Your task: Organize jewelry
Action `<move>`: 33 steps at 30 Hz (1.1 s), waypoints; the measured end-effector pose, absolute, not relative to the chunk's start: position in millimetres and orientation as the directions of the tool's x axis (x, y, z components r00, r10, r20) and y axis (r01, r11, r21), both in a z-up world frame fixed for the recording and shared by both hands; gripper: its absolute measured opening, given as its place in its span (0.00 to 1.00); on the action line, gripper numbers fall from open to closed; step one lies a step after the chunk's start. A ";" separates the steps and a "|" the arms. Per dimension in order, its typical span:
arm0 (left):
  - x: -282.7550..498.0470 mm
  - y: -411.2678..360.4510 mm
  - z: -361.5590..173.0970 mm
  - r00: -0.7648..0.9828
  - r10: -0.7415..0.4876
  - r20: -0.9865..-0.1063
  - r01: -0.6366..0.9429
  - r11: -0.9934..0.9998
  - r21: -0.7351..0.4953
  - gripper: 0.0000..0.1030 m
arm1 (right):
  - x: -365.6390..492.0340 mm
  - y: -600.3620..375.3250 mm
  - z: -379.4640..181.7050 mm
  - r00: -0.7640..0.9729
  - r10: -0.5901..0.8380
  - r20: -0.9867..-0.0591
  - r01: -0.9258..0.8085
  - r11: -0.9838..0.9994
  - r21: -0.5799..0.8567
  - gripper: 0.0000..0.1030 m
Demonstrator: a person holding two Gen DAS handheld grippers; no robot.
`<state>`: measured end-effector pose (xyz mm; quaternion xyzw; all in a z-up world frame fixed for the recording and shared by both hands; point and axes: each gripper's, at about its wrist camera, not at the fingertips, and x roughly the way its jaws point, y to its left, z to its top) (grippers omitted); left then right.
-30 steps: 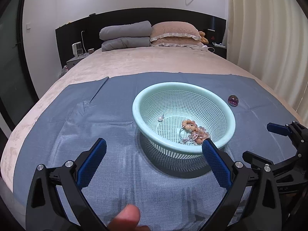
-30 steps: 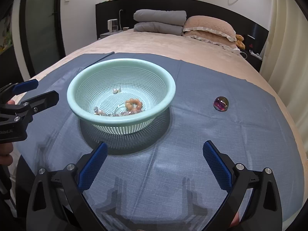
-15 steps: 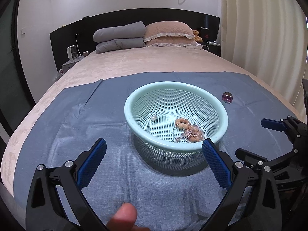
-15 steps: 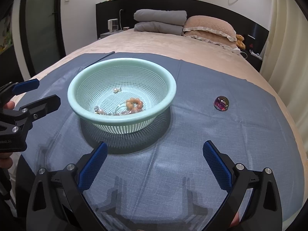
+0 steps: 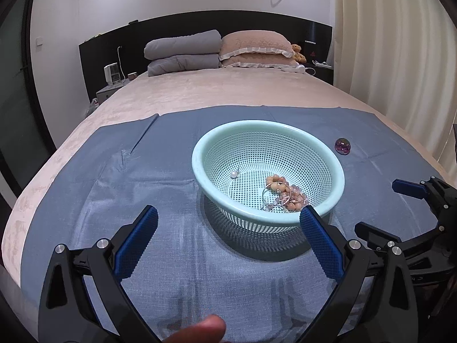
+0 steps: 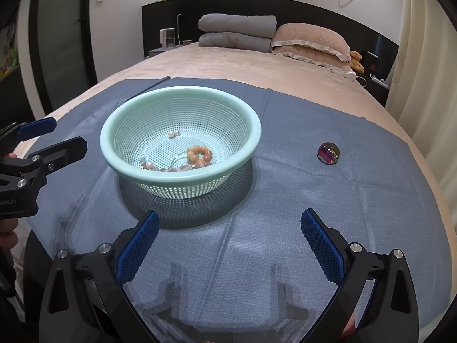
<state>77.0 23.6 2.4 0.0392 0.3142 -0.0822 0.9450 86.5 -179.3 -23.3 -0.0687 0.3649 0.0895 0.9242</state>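
Observation:
A mint-green perforated basket (image 5: pixel 200 148) (image 6: pixel 108 148) stands on a blue-grey cloth on the bed. Inside lie an orange bead bracelet (image 5: pixel 281 187) (image 6: pixel 199 154), a tangle of pale beads and a thin ring (image 5: pixel 285 198) (image 6: pixel 160 166), and a single pearl piece (image 5: pixel 234 173) (image 6: pixel 172 134). An iridescent purple ball (image 5: pixel 342 145) (image 6: pixel 328 153) rests on the cloth right of the basket. My left gripper (image 5: pixel 228 231) (image 6: pixel 54 134) is open and empty, just short of the basket's near rim. My right gripper (image 6: pixel 228 234) (image 5: pixel 380 205) is open and empty, in front of the basket and ball.
The blue-grey cloth (image 5: pixel 142 171) (image 6: pixel 314 200) covers the near end of a beige bed (image 5: pixel 228 91). Folded grey quilts (image 5: pixel 182 51) and pink pillows (image 5: pixel 257 45) lie at the headboard. Curtains (image 5: pixel 400 43) hang at the right. A fingertip (image 5: pixel 200 328) shows at the bottom edge.
The left gripper has turned rightward, so the basket sits a bit more to the left in its view. The right gripper has barely moved. Both stay open.

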 end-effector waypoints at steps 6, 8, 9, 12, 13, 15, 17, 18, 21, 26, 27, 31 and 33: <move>77.6 24.4 2.6 0.782 -0.135 -0.609 0.178 0.984 0.010 0.95 | 85.4 -178.6 -22.8 0.719 0.116 -0.685 -0.218 0.974 -0.064 0.93; 78.0 25.0 2.7 0.777 -0.140 -0.614 0.178 0.984 0.002 0.95 | 85.4 -178.8 -22.2 0.719 0.115 -0.685 -0.217 0.974 -0.064 0.93; 77.8 25.2 2.9 0.776 -0.143 -0.614 0.180 0.984 -0.002 0.95 | 85.2 -178.8 -22.0 0.720 0.115 -0.684 -0.217 0.974 -0.065 0.93; 76.2 26.1 5.1 0.778 -0.160 -0.608 0.186 0.982 -0.021 0.95 | 85.3 -179.1 -21.7 0.720 0.114 -0.684 -0.217 0.974 -0.066 0.92; 75.2 26.1 6.2 0.779 -0.170 -0.603 0.194 0.981 -0.026 0.94 | 85.5 -179.3 -21.4 0.720 0.115 -0.684 -0.218 0.974 -0.066 0.93; 74.9 23.0 6.1 0.778 -0.167 -0.606 0.206 0.978 -0.004 0.94 | 85.4 -178.9 -21.4 0.720 0.114 -0.685 -0.218 0.974 -0.067 0.93; 75.3 21.1 5.3 0.781 -0.155 -0.606 0.203 0.979 0.012 0.94 | 86.1 -179.5 -20.3 0.720 0.116 -0.684 -0.219 0.973 -0.066 0.92; 75.4 21.0 4.9 0.779 -0.162 -0.606 0.207 0.978 0.006 0.94 | 85.8 -179.5 -20.1 0.721 0.117 -0.683 -0.220 0.973 -0.066 0.92; 75.1 21.4 5.2 0.785 -0.159 -0.598 0.203 0.979 0.006 0.94 | 85.4 -179.0 -19.7 0.722 0.116 -0.683 -0.222 0.973 -0.069 0.93; 72.9 19.6 5.5 0.807 -0.124 -0.578 0.187 0.981 0.051 0.95 | 86.1 -179.0 -18.7 0.721 0.115 -0.683 -0.219 0.973 -0.067 0.93; 72.4 19.8 6.1 0.808 -0.130 -0.575 0.189 0.981 0.044 0.95 | 86.0 -178.9 -18.7 0.721 0.115 -0.683 -0.220 0.973 -0.067 0.93; 76.2 21.4 5.8 0.786 -0.157 -0.597 0.202 0.979 0.009 0.95 | 85.7 -179.2 -18.3 0.721 0.116 -0.683 -0.220 0.973 -0.067 0.93; 76.3 24.4 6.0 0.777 -0.199 -0.597 0.222 0.974 -0.036 0.95 | 85.3 -179.2 -18.1 0.722 0.116 -0.682 -0.220 0.973 -0.067 0.92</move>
